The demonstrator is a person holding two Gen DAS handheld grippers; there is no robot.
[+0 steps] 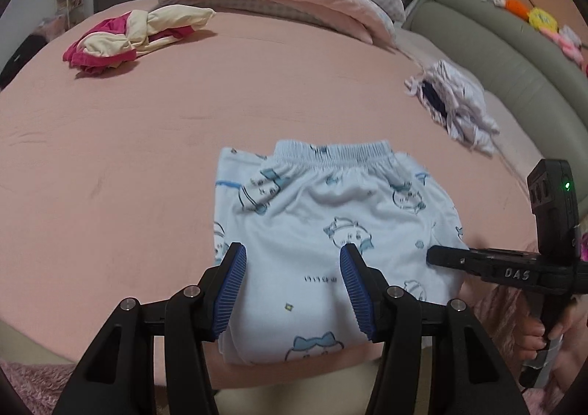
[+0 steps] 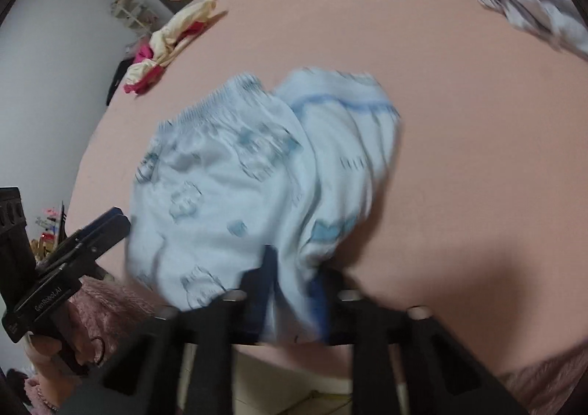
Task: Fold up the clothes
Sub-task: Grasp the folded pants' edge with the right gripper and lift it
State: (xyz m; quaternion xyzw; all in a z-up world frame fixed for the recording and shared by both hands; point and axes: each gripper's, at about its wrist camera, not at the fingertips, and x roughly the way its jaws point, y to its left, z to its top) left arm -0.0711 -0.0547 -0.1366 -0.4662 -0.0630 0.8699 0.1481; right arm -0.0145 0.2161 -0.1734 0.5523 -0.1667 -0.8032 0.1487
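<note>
right gripper (image 2: 294, 290) looks clamped on the pants (image 1: 330, 231) low in frame, left gripper (image 1: 292, 290) spread apart above them. drag slow so layers stay stacked.

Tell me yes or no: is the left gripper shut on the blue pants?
No, the left gripper is open, its fingers spread apart above the light blue printed pants.
</note>
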